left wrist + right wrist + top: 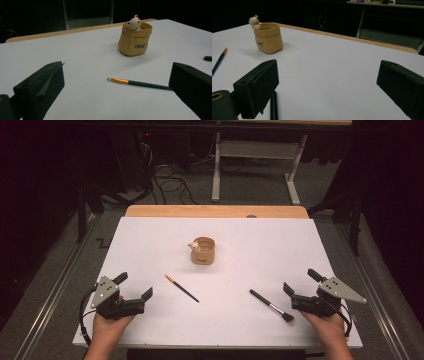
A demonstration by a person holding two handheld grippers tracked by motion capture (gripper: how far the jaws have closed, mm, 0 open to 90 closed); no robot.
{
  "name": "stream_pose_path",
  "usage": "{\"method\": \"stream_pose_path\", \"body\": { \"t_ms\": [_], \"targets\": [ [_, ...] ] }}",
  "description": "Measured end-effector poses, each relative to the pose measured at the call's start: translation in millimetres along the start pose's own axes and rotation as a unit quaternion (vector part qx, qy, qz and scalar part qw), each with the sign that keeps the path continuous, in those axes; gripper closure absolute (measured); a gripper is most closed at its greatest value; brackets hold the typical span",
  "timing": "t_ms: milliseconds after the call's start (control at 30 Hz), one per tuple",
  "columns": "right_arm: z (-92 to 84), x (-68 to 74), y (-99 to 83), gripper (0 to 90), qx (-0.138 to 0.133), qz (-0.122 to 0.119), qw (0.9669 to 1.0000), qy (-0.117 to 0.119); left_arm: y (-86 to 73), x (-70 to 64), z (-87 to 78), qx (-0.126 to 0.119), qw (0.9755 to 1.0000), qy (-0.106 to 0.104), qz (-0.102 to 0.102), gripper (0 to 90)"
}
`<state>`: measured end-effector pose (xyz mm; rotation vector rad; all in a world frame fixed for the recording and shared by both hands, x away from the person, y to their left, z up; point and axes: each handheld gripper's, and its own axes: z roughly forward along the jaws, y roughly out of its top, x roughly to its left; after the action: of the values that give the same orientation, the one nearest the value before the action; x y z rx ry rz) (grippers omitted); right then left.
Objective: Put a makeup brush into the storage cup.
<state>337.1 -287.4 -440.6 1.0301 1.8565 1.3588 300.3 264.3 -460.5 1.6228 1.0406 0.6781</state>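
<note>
Both the left gripper (134,286) and right gripper (300,282) hold blocky black fingers spread wide, empty. A slim gold-banded brush (182,288) lies just beyond the left fingers; a bristly makeup brush (272,305) lies beside the right fingers. A tan sack-shaped pot (203,251) stands farther off on the smooth white table (150,240), with a dark room behind.

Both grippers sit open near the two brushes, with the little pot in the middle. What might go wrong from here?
1. The thin brush lies flat on the white table, so the left gripper may pinch against the surface and slip off it.
2. The makeup brush lies close by the right gripper; a jaw may nudge it and roll it away.
3. The pot looks small and light; a brush dropped in carelessly might tip it.
</note>
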Motion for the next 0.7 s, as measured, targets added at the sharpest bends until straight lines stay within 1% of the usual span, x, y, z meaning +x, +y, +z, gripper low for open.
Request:
{"method": "stream_pose_path", "body": {
  "t_ms": [200, 433, 700],
  "targets": [
    [0.4, -1.3, -0.9, 4.7, -0.001, 0.009, 1.0, 0.001, -0.3, 1.4, 0.2, 0.002, 1.0, -0.001, -0.004, 1.2],
    [0.9, -0.8, -1.6, 4.7, 0.001, 0.007, 1.0, 0.002, 0.1, 1.2, -0.4, 0.001, 1.0, -0.001, -0.006, 1.6],
    [1.9, -1.1, -2.8, 4.8, 0.002, 0.009, 1.0, 0.003, -0.3, 2.6, 0.2, 0.008, 0.9999, 0.0, -0.008, 2.2]
  ]
}}
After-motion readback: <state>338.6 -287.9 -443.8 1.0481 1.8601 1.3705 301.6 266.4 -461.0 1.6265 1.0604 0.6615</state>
